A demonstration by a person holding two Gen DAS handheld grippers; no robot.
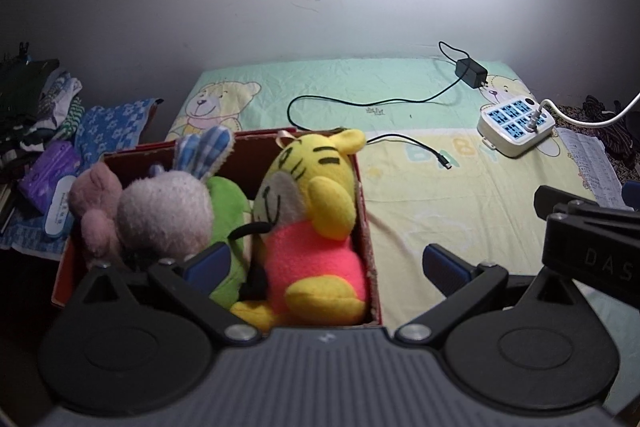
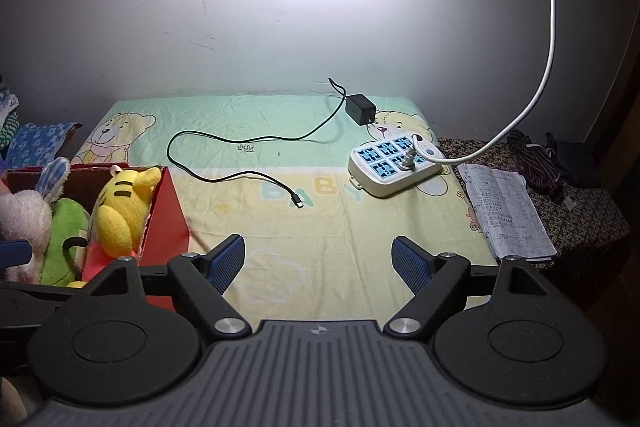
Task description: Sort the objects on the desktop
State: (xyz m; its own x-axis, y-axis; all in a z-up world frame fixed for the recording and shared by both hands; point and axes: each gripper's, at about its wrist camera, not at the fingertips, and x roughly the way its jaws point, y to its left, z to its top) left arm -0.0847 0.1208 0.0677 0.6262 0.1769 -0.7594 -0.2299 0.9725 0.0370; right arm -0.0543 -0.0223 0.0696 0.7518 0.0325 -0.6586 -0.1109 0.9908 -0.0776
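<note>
A red box at the left holds several plush toys: a yellow tiger in pink, a pale bunny with blue checked ears, a green toy and a pink one. My left gripper hangs open over the box's near right corner, nothing between its fingers. My right gripper is open above the bare sheet, right of the box. A black charger with its loose cable lies at the back. A white power strip sits to the right.
The surface is a green and yellow baby-print sheet against a white wall. A printed paper lies at its right edge beside dark clothes. Folded fabrics and a purple pack lie left of the box. A white cord hangs from above.
</note>
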